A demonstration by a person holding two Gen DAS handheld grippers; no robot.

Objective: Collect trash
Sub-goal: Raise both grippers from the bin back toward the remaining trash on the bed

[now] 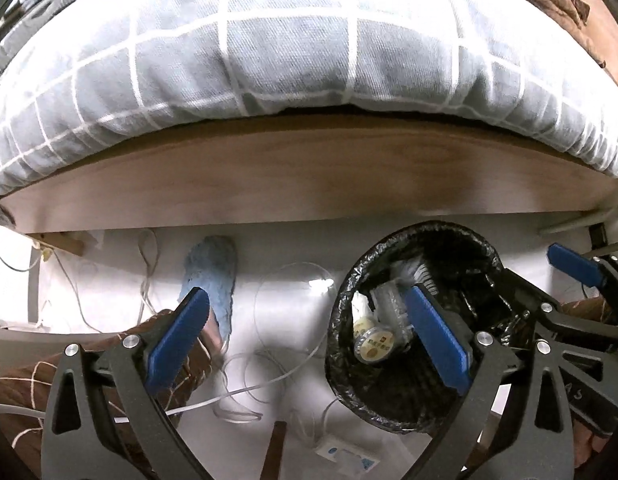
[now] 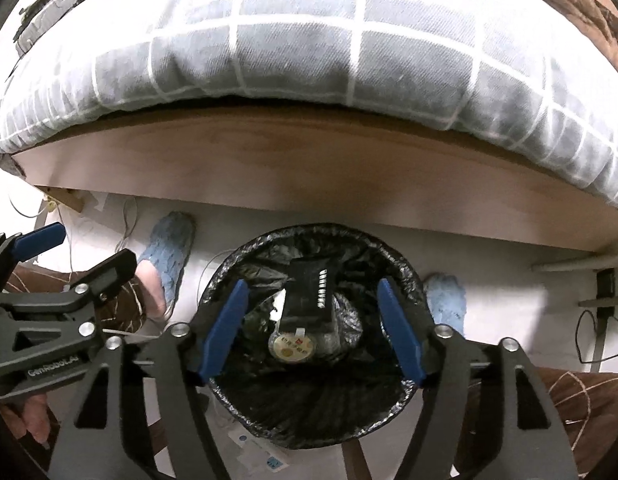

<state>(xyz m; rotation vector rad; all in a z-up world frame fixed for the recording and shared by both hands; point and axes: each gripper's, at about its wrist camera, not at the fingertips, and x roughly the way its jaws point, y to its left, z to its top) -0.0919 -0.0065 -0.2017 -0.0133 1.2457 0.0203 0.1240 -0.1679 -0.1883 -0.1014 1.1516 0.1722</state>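
My right gripper hangs over the bin, its jaws apart with nothing pressed between them; a black packet lies inside on a round lid, so that piece looks delivered. My left gripper is spread wide and empty beside the bin, above the white cables on the floor. Inside there is also something pale and blurred, perhaps a brush. Whether more trash is left to collect I cannot tell from here
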